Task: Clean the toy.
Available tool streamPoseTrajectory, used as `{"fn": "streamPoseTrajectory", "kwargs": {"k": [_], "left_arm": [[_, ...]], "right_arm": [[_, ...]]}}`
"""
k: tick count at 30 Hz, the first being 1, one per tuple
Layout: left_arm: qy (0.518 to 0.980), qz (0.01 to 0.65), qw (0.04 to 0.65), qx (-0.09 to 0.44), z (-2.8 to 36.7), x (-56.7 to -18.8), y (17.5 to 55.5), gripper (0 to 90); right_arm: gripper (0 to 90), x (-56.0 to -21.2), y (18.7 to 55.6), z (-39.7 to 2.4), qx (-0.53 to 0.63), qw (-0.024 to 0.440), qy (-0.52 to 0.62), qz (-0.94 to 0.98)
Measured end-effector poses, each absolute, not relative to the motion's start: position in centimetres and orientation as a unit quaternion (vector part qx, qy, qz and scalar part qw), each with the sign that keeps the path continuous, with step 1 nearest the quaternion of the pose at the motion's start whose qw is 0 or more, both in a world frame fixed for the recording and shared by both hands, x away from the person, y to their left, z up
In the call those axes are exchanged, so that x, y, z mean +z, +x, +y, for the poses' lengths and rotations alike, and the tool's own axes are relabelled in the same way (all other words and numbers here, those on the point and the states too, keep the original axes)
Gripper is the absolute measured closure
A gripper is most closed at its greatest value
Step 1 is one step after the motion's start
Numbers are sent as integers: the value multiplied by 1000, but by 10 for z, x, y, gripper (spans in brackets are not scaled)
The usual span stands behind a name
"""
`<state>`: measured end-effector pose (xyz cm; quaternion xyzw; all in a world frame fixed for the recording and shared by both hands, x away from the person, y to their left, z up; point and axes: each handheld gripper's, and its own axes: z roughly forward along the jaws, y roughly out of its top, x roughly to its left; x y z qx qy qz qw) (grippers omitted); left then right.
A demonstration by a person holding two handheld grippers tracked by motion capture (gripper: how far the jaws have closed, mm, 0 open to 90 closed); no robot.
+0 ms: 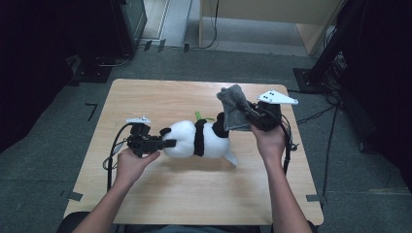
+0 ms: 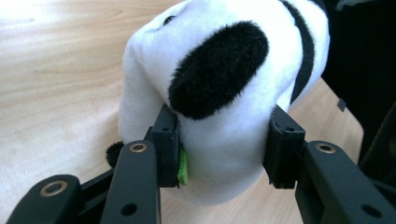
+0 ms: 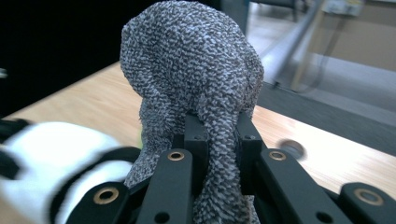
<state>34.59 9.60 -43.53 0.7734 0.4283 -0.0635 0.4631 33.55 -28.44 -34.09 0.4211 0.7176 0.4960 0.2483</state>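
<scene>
left gripper [image 2: 224, 154]: jaws pinching one end of the plush panda [image 1: 197, 139], pads pressed into the white fur on both sides
right gripper [image 3: 223, 140]: jaws clamped tight on a fold of the grey knit sock [image 3: 191, 74], held raised above the table
plush panda: white fluffy body, black bands and patches, green bit at its far side; lying on its side mid-table [image 1: 160, 194]
grey knit sock: speckled grey-white, bunched, just right of the panda's right end
table: light wood grain
</scene>
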Motion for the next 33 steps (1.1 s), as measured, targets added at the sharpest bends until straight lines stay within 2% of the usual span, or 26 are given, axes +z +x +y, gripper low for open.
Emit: {"fn": "streamPoseTrajectory", "kwargs": {"k": [5,10,14,19,23,27,33], "left_arm": [[767,435,469,-49,99,-445,354,546],[767,431,473,-43,97,-450,357,532],[775,422,470,-26,98,-453,357,487],[768,417,486,-23,101,-457,360,379],[777,379,502,15,103,-459,359,297],[790,350,502,39,105,-461,357,277],[796,339,498,62,107,-465,355,283]], "right_arm": [[805,-347,322,-253,502,226,383,741],[805,-370,327,-224,477,204,371,771],[797,-392,332,-211,462,189,374,781],[801,-397,336,-207,460,205,373,779],[802,-398,341,-207,460,205,373,779],[801,-398,347,-208,465,198,379,775],[801,-397,359,-207,465,195,386,773]]}}
